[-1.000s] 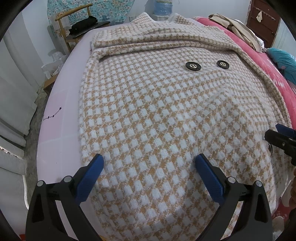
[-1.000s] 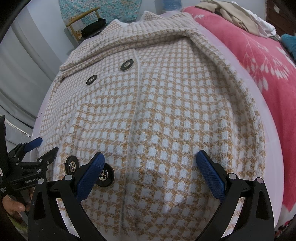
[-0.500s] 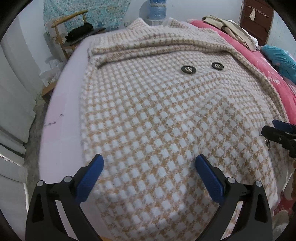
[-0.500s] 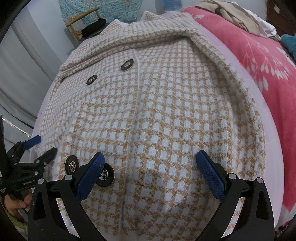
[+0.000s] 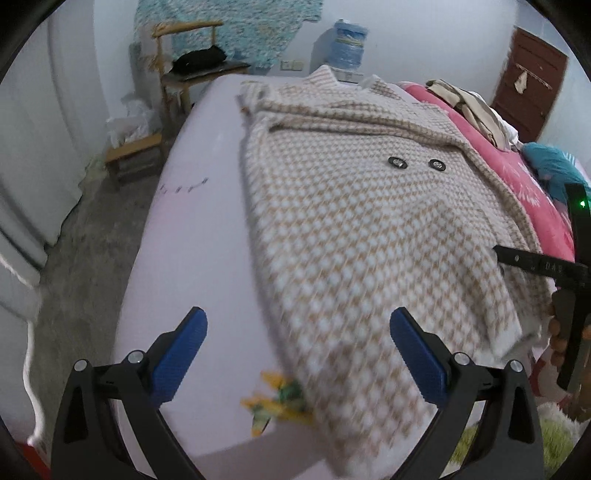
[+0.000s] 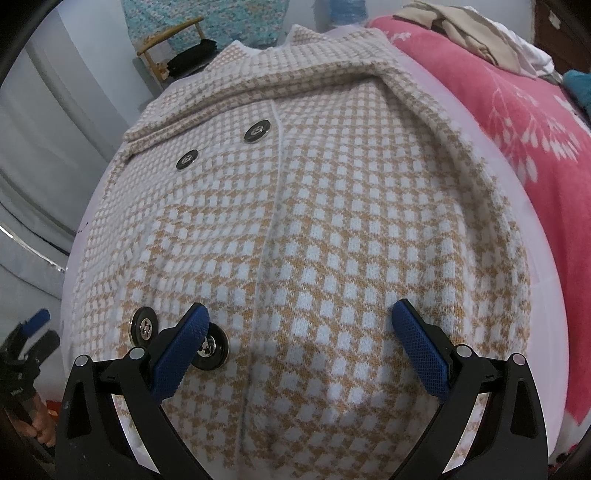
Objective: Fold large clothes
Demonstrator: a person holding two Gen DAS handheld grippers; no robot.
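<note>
Checked tan-white coat (image 6: 332,229) lies flat, front up, on bed (image 5: 195,221); no fold visible, all folding left. Left gripper (image 5: 295,347) and right gripper (image 6: 299,339) spread wide, empty, near coat hem.

Pale blue walls (image 5: 424,40) close the room, with a dark brown door (image 5: 532,79) at the far right. A wooden chair (image 5: 184,70) stands by a patterned turquoise cloth (image 5: 229,26), near a water bottle (image 5: 349,44). The floor (image 5: 85,236) is grey concrete, with a low wooden stool (image 5: 135,157) beside the bed (image 5: 199,206).
</note>
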